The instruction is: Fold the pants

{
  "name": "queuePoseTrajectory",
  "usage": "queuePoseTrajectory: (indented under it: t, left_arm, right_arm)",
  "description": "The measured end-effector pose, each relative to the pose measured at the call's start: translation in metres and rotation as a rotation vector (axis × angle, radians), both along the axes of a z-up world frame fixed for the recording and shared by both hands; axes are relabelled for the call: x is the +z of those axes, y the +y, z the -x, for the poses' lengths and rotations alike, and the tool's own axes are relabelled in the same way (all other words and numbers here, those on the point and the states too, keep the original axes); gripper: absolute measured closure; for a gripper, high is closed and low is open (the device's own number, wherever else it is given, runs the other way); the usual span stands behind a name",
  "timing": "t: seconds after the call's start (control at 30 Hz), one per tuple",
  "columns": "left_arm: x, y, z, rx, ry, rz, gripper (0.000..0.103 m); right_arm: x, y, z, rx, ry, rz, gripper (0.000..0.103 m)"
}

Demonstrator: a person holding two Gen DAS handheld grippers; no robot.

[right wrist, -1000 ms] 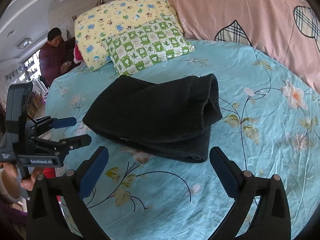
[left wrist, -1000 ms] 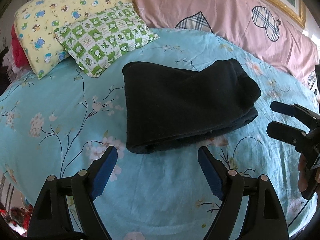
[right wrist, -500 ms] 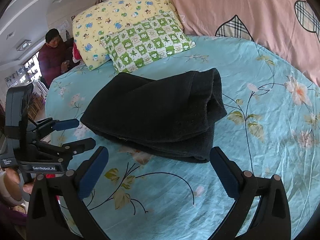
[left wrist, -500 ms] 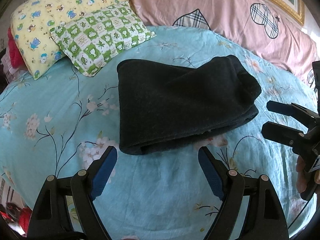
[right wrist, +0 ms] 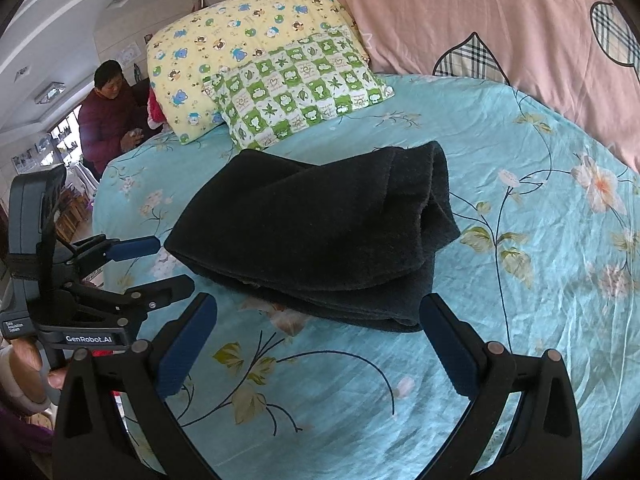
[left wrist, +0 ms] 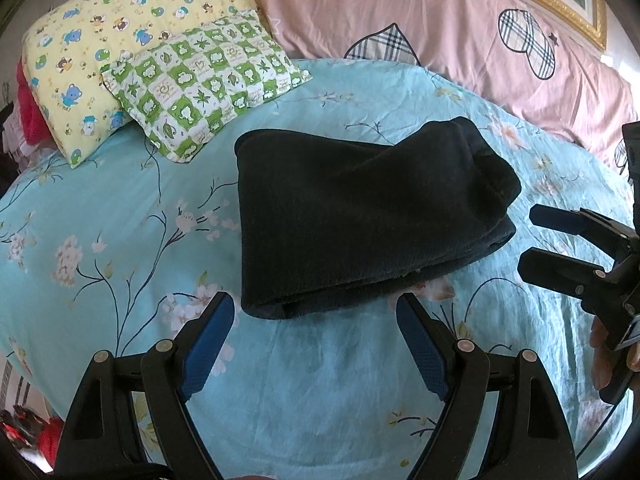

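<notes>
The black pants (left wrist: 360,216) lie folded into a thick bundle on the turquoise flowered bedsheet (left wrist: 120,208). In the right wrist view the same pants (right wrist: 316,236) sit mid-bed. My left gripper (left wrist: 314,312) is open, just short of the bundle's near edge, holding nothing. My right gripper (right wrist: 318,312) is open too, its fingers either side of the bundle's near corner and apart from it. Each gripper shows in the other's view: the right gripper (left wrist: 532,236) at the right edge, the left gripper (right wrist: 172,266) at the left, both open.
A yellow cartoon pillow (left wrist: 100,40) and a green checked pillow (left wrist: 204,80) lie at the bed's far left. A pink quilt (left wrist: 460,32) runs along the back. A person in a dark red jacket (right wrist: 106,120) stands beyond the bed.
Both grippers have crept slightly closer to the pants; the bundle sits a little lower and nearer in both views. The pants themselves have not moved.
</notes>
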State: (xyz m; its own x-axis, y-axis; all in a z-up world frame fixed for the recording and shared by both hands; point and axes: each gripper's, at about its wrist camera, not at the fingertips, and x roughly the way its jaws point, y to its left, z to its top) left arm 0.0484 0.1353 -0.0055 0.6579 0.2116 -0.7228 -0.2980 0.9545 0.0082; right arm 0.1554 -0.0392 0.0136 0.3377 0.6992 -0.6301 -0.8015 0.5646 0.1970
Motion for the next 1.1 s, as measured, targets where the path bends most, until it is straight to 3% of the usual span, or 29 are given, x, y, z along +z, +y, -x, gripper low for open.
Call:
queuePoseTrajectory:
  t: [0.7,1.1]
  left_arm:
    - [0.011,0.007,-0.008,0.007,-0.029,0.026,0.019]
    - [0.021,0.023,-0.011,0.06,-0.061,0.025,0.019]
  right_arm:
    - [0.006,0.006,-0.004,0.01,-0.014,-0.007,0.002]
    - [0.008,0.002,-0.009,-0.013,-0.015,-0.009,0.002]
